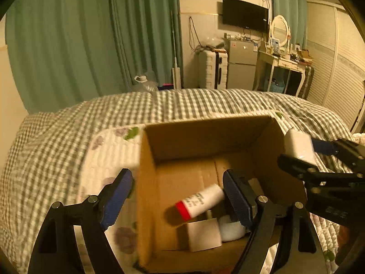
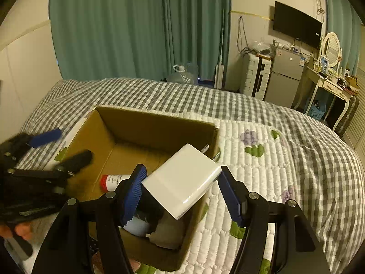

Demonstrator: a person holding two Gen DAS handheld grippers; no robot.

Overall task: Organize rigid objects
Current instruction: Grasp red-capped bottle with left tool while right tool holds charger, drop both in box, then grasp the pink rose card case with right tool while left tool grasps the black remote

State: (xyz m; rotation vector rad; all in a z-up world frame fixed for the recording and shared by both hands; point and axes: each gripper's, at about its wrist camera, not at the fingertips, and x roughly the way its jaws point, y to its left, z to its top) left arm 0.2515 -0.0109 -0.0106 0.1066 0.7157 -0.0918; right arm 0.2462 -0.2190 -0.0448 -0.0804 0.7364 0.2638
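**Charger held above box; left hand-held gripper released**

Left wrist view: The left hand-held gripper (image 1: 178,196) stands wide apart and holds nothing; one blue finger is outside the left wall of the box (image 1: 146,159), the other inside it. Within the box a white tube (image 1: 200,202) with a red cap lies tilted, its long axis running from the cap at lower left to upper right. A small white carton (image 1: 204,235) and a rounded white item (image 1: 231,229) lie at the near end; what the latter is cannot be told. At right, the right hand-held gripper (image 1: 301,150) grasps a white charger (image 1: 297,146), blurred here, just above the box's right rim.

Right wrist view: This view alone shows the charger (image 2: 182,180) sharply. It is clamped between the blue pads (image 2: 133,191), tilted, with its two metal prongs pointing up and away to the right, over the near right corner of the box (image 2: 159,125). Only the tube's red cap end (image 2: 109,181) is visible. The left hand-held gripper (image 2: 61,146) appears blurred at left, over the box's left wall.

Surface and room: The box rests on a bed (image 2: 308,159) with a grey checked cover and a white floral quilt (image 2: 251,159). Behind are green curtains (image 2: 114,27), a wall television (image 2: 296,24), a small fridge (image 2: 285,77), a white suitcase (image 2: 253,77) and a dressing table (image 2: 328,84) with an oval mirror.
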